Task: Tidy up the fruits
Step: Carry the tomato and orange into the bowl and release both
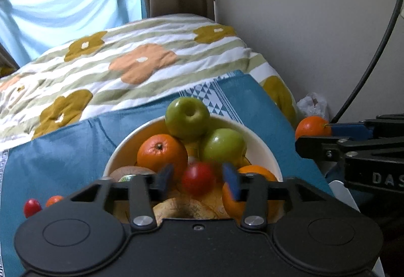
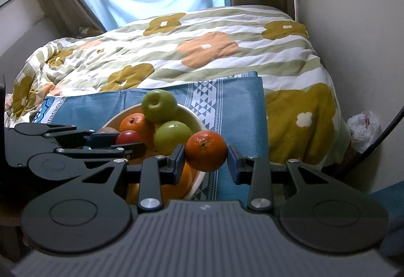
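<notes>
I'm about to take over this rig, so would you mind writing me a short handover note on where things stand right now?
Left gripper: open, over the white bowl, a small red fruit between its pads but not pinched.
Right gripper: shut on an orange, held in the air beside the bowl's right rim, above the blue cloth.
In the bowl: two green apples, oranges, a kiwi.
Still out on the cloth, left of the bowl: a small red fruit and a small orange one.
Left to do: set down the held orange, then gather the two strays.
</notes>
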A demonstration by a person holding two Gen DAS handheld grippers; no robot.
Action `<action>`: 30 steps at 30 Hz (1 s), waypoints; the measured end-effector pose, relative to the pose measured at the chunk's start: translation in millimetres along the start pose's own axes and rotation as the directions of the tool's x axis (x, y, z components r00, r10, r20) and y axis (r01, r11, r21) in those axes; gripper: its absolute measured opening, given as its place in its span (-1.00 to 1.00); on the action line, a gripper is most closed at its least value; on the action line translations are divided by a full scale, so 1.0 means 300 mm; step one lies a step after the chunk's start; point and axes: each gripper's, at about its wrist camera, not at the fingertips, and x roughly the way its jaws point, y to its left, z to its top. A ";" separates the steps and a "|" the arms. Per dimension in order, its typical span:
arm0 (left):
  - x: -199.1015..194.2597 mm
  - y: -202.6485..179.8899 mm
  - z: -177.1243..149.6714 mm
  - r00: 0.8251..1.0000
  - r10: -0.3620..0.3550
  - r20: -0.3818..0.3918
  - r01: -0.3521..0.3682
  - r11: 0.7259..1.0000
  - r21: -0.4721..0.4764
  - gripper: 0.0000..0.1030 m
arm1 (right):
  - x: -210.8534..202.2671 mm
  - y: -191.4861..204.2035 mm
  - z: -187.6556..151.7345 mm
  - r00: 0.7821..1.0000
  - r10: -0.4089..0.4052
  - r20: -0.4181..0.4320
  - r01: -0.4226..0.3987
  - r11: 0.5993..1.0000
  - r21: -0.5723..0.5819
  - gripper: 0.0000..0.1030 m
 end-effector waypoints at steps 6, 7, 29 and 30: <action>-0.073 0.019 -0.011 0.999 0.032 0.036 -0.031 0.999 -0.019 0.62 | -0.004 -0.003 0.007 1.000 0.007 0.006 -0.007 1.000 -0.006 -0.01; -0.084 0.027 -0.015 0.999 0.037 0.034 -0.037 0.999 -0.027 0.62 | -0.005 0.000 0.008 1.000 0.010 0.007 -0.009 1.000 -0.009 -0.01; -0.337 0.259 -0.148 0.979 0.190 0.070 -0.167 0.954 -0.250 0.62 | 0.098 0.213 0.066 0.991 0.125 -0.038 -0.129 0.982 -0.135 -0.01; -0.340 0.269 -0.157 0.978 0.198 0.067 -0.175 0.950 -0.257 0.62 | 0.110 0.219 0.064 0.991 0.128 -0.043 -0.133 0.982 -0.137 -0.01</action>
